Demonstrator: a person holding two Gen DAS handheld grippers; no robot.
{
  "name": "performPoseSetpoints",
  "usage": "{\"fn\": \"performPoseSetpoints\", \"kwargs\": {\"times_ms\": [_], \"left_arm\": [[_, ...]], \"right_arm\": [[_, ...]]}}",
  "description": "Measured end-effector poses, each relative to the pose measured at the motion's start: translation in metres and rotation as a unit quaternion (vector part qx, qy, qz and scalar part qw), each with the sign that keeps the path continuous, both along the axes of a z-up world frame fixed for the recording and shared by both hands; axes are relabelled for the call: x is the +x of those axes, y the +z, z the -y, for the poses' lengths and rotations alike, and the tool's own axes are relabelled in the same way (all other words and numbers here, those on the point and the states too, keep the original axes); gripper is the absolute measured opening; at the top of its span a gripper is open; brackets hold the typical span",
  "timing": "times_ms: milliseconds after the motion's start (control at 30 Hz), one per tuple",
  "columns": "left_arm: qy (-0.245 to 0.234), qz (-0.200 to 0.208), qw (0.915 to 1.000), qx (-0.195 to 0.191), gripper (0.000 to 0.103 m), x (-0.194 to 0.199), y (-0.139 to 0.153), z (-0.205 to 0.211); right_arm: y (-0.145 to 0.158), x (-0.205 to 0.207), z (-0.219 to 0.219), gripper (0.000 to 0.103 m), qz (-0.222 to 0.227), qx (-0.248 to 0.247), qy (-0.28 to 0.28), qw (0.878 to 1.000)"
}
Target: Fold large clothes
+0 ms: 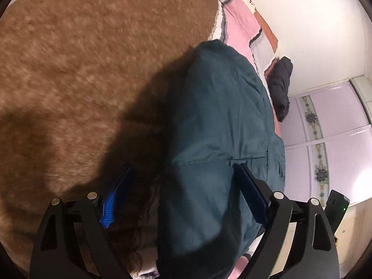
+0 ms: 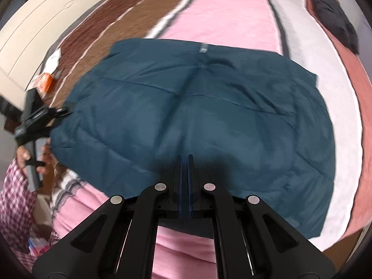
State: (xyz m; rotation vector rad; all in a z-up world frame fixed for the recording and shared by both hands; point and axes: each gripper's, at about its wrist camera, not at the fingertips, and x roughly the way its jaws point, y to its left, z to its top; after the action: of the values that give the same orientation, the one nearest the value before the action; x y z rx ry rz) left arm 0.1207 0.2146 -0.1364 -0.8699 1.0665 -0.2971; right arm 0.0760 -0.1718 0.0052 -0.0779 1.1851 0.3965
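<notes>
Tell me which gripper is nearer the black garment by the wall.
Probably right. The black garment lies far across the bed beyond the right gripper; the left gripper is at the teal jacket's opposite edge.

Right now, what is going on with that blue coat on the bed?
A person is folding a teal padded jacket on a striped blanket, with a gripper in each hand. The left gripper is open at the jacket's side edge. The right gripper is shut at the near hem.

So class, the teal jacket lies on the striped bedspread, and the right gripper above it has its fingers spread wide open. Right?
Not quite. The right gripper is shut, its fingers nearly touching, as the right wrist view shows. The teal jacket does lie on the striped bedspread.
</notes>
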Motion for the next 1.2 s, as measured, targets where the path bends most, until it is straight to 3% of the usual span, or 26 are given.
{"fn": "performPoseSetpoints", "kwargs": {"times_ms": [100, 200, 233, 267, 367, 467, 600, 700, 900, 1033, 1133, 1200], "left_arm": [[-0.007, -0.013, 0.9997, -0.018, 0.087, 0.001, -0.01, 0.0], [-0.026, -0.005, 0.9996, -0.002, 0.084, 0.003, -0.007, 0.005], [-0.031, -0.002, 0.9995, -0.004, 0.074, 0.002, -0.006, 0.005], [-0.042, 0.004, 0.999, -0.014, 0.055, 0.004, -0.005, 0.007], [-0.055, 0.02, 0.9982, -0.01, 0.034, 0.004, 0.001, 0.014], [-0.051, 0.036, 0.998, 0.0, 0.019, -0.001, 0.015, 0.015], [-0.04, 0.058, 0.9975, 0.004, 0.013, -0.007, 0.038, 0.016], [-0.045, 0.08, 0.9953, 0.033, 0.012, -0.016, 0.062, 0.024], [-0.06, 0.119, 0.987, 0.09, 0.011, -0.021, 0.109, 0.056], [-0.075, 0.144, 0.9806, 0.11, 0.01, -0.027, 0.138, 0.075], [-0.108, 0.168, 0.969, 0.145, 0.01, -0.032, 0.163, 0.105], [-0.12, 0.181, 0.9619, 0.166, 0.01, -0.035, 0.171, 0.12]], "right_arm": [[-0.006, 0.005, -0.015, 0.004, 0.001, -0.016, 0.011, 1.0], [-0.016, 0.011, -0.015, 0.004, -0.002, -0.04, 0.0, 0.999], [-0.019, 0.012, -0.014, 0.004, -0.002, -0.05, -0.004, 0.999], [-0.021, 0.013, -0.012, 0.004, -0.004, -0.053, -0.009, 0.999], [-0.017, 0.013, -0.005, 0.004, 0.0, -0.046, -0.017, 0.999], [-0.009, 0.012, 0.002, 0.004, 0.008, -0.04, -0.023, 0.999], [-0.008, 0.014, 0.022, 0.004, 0.012, -0.051, -0.052, 0.997], [-0.009, 0.012, 0.043, 0.004, -0.004, -0.01, -0.071, 0.997], [0.005, 0.018, 0.019, 0.004, 0.006, 0.058, -0.016, 0.998], [-0.03, 0.038, -0.001, 0.004, -0.055, 0.064, -0.008, 0.996], [-0.059, 0.047, -0.007, 0.004, -0.088, 0.065, -0.015, 0.994], [-0.063, 0.047, -0.004, 0.004, -0.094, 0.072, -0.022, 0.993]]}}
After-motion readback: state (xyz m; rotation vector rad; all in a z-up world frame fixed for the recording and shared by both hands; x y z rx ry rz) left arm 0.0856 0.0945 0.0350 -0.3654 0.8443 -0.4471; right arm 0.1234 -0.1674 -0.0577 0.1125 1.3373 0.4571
